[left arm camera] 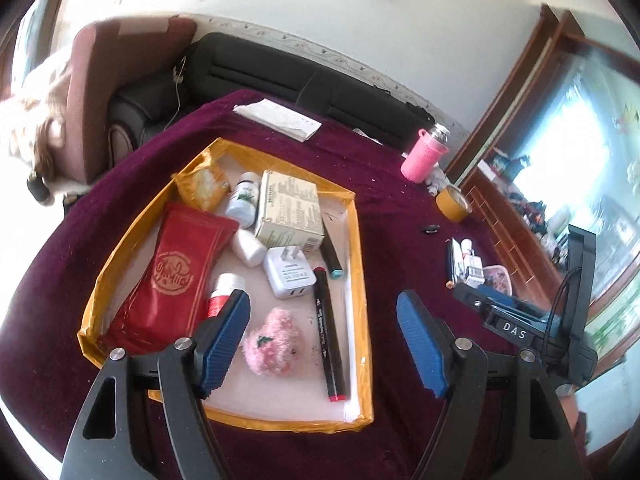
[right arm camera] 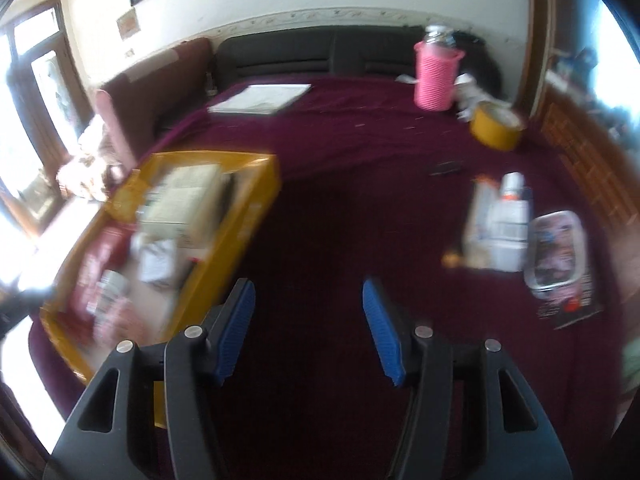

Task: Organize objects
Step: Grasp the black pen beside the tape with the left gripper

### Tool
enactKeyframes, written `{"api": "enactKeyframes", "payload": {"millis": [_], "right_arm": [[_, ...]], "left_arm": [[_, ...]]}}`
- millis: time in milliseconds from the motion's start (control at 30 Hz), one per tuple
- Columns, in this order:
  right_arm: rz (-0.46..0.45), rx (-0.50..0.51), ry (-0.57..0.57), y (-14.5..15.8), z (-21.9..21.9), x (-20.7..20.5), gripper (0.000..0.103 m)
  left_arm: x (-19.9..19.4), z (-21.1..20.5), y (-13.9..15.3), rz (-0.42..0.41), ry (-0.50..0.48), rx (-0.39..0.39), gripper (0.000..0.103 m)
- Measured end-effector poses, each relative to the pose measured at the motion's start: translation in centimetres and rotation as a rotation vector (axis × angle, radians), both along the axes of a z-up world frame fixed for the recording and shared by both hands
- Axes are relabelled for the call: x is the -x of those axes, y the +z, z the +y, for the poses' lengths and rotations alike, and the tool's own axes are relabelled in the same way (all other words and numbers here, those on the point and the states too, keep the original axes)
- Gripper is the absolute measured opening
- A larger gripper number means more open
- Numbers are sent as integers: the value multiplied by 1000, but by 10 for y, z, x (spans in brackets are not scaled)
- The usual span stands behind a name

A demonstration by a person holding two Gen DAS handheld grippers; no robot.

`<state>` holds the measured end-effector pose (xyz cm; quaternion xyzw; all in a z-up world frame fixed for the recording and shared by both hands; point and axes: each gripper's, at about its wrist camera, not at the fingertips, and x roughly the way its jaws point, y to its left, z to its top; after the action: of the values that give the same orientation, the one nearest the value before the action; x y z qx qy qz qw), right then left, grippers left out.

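Left hand-held gripper [left arm camera: 320,344] gapes empty over tray's [left arm camera: 358,240] right rim.

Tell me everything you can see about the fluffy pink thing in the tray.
The fluffy pink toy is a small plush-looking ball of fuzzy pink yarn or fur with a tiny dark green detail on its front. It lies loose on the white floor of the yellow-rimmed tray, near the tray's front edge, just left of the long black marker. The left gripper hovers open above it without gripping. The right wrist view is too blurred to show it.
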<state>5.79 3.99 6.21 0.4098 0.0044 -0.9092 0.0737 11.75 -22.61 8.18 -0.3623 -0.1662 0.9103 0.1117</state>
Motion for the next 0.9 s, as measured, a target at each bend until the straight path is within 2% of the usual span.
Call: {"api": "enactKeyframes", "payload": {"millis": [100,167,300,433,567,800,900], "right_arm": [[19,-59,-64,1,36,-7,58],[16,-41,-112,2,63,-9,59],[16,22,-201,3,114,-17,60],[13,32,-259,-2,146,-22,62],[-6,55,-305,-9,174,-24,62],[-35,103,-357,-21,206,-20,62],[-44,132,-384,-22,219,-9,62]], "left_arm": [[-1,35,13,26,-26,123,71],[-2,63,21,48,-58,209,71],[3,118,22,52,-136,305,71],[21,164,8,-28,-211,328,71],[37,198,-11,-89,-239,383,71],[57,226,-45,-182,-263,414,71],[71,229,-48,-206,-289,402,70]]}}
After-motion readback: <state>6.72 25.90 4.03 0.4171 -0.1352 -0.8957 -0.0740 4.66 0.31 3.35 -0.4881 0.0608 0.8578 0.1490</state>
